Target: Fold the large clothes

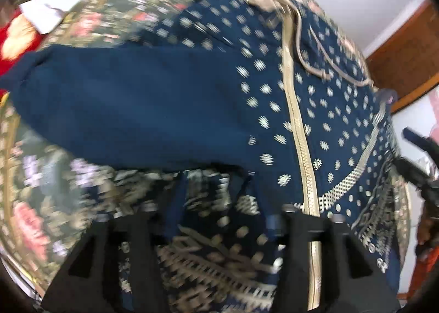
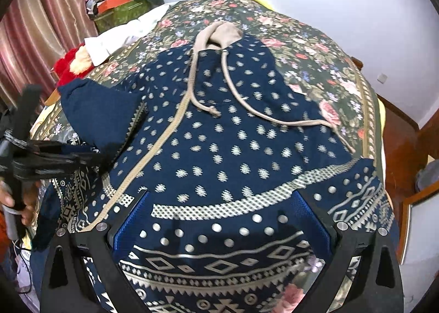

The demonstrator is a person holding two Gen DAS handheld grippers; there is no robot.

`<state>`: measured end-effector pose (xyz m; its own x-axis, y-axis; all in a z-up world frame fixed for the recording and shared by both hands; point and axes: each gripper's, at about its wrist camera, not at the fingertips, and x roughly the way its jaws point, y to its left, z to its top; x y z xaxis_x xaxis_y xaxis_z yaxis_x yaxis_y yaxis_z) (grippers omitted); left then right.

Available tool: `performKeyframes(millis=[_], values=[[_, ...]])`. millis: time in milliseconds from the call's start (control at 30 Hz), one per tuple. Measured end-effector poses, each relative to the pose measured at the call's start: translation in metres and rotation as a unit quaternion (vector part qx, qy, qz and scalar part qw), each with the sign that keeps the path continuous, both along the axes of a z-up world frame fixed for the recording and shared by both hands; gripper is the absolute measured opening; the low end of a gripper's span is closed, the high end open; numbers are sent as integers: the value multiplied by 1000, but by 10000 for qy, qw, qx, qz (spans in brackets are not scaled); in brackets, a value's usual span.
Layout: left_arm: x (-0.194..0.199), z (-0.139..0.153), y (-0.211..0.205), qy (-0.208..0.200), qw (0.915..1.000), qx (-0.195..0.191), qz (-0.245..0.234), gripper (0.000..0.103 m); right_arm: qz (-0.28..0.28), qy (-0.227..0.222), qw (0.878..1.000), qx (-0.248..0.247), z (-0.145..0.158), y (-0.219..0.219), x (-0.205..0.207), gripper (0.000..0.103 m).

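A navy hoodie (image 2: 219,143) with white dot motifs, a beige zip and beige drawstrings lies face up on a floral bed cover (image 2: 315,66). Its plain navy left sleeve (image 2: 101,112) is folded across the front; it also shows in the left wrist view (image 1: 131,110). My left gripper (image 1: 216,219) hangs over the patterned hem (image 1: 208,252), fingers apart; from the right wrist view the left gripper (image 2: 90,156) seems to pinch the sleeve edge. My right gripper (image 2: 222,217) is open, its fingers (image 2: 318,208) spread wide over the hem band.
A white cloth (image 2: 109,41) and a red plush item (image 2: 71,66) lie at the bed's far left. Cluttered boxes (image 2: 112,3) and a pink curtain (image 2: 41,25) stand beyond. A wooden floor and door frame (image 2: 406,148) are to the right.
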<state>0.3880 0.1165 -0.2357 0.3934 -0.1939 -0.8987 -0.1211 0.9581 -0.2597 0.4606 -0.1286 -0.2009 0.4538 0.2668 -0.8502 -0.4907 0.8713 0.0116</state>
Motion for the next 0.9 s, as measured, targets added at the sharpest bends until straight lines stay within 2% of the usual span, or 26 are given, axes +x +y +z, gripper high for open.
performKeyframes(millis=[33,167,267,333,433,533,600,633,667,733,833,900], values=[[-6,7,9,-82,9999,11,77,61,14,10,10000,9,-1,4,1,100],[-24,40,60,-416,9983,128,392,62,44,119,9999,111,-8,20,6,100],[-25,54,113,-611,9922,240,1056,64,88,172,9997,154,-13,32,8,100],[-22,51,144,-609,9872,284,1450,64,137,192,9996,137,-16,40,8,100],[-11,33,184,-383,9819,244,1837,64,196,223,9995,78,-21,48,9,100],[-3,18,203,-405,9768,106,2098,63,219,207,9995,36,-23,51,10,100],[3,16,205,-543,9742,197,2183,54,190,215,9996,26,-24,50,12,100],[6,17,205,-587,9740,283,2170,44,167,224,9996,27,-25,49,13,100],[10,17,203,-598,9740,393,2149,27,137,242,9996,27,-26,47,15,100],[22,18,199,-537,9721,738,2162,8,85,266,9996,4,-28,43,17,100],[33,33,185,-727,9721,1080,1950,8,-16,249,9997,-58,-31,33,19,100],[37,54,167,-990,9743,1098,1698,8,-55,209,9997,-62,-30,25,19,100]])
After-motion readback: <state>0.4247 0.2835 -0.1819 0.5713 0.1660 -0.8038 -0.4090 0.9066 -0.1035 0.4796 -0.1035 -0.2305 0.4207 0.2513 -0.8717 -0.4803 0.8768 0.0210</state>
